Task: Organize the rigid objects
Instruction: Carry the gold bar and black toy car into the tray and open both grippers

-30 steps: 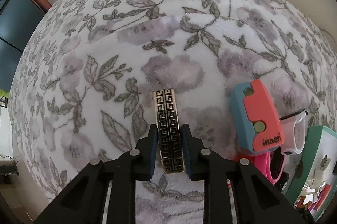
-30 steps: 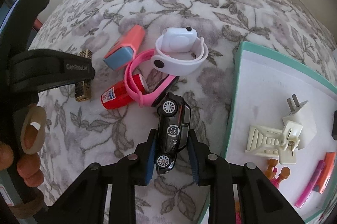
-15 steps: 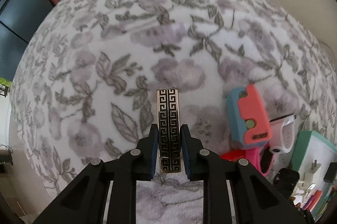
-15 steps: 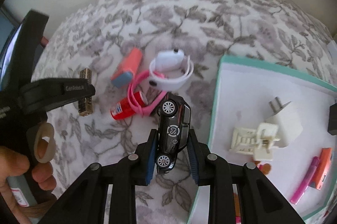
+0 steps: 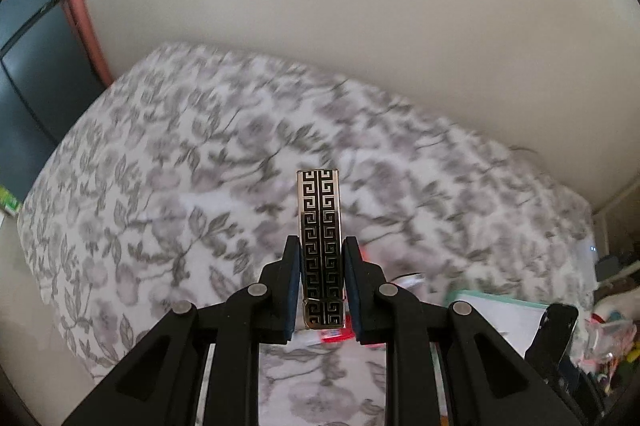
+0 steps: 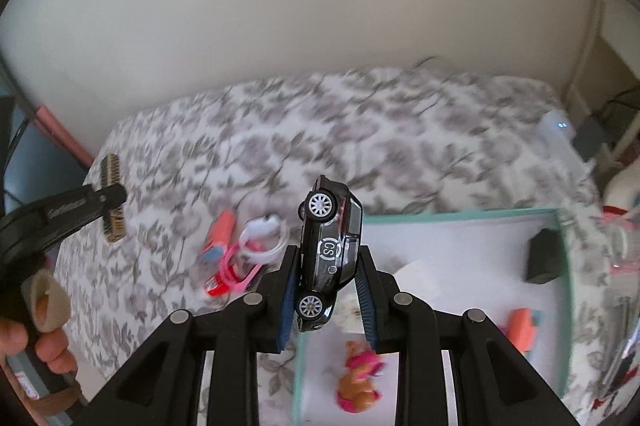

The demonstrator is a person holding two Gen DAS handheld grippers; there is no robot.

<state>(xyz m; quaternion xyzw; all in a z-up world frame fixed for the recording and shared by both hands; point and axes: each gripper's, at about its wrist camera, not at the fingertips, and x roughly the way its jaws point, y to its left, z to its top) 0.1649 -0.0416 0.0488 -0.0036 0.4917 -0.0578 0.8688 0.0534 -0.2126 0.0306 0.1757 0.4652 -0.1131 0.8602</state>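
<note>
My left gripper point(image 5: 320, 258) is shut on a gold and black patterned lighter point(image 5: 320, 238) and holds it high above the floral bed. It also shows at the left of the right wrist view point(image 6: 112, 201). My right gripper point(image 6: 326, 266) is shut on a black toy car point(image 6: 330, 250), held nose down in the air above the left edge of a teal-rimmed white tray point(image 6: 460, 216). On the blanket left of the tray lie a coral and blue case point(image 6: 218, 238), a white watch point(image 6: 264, 230), a pink band point(image 6: 236, 272) and a red item point(image 6: 214, 288).
The tray holds a black block point(image 6: 542, 258), a pink doll point(image 6: 358, 378), an orange piece point(image 6: 520, 326) and white parts. The tray corner shows in the left wrist view point(image 5: 500, 310). A cream wall stands behind the bed. Clutter lies at the far right.
Both grippers have risen high above the bed with their objects. The right one has shifted right, over the tray's left edge. The views now tilt toward the wall.
</note>
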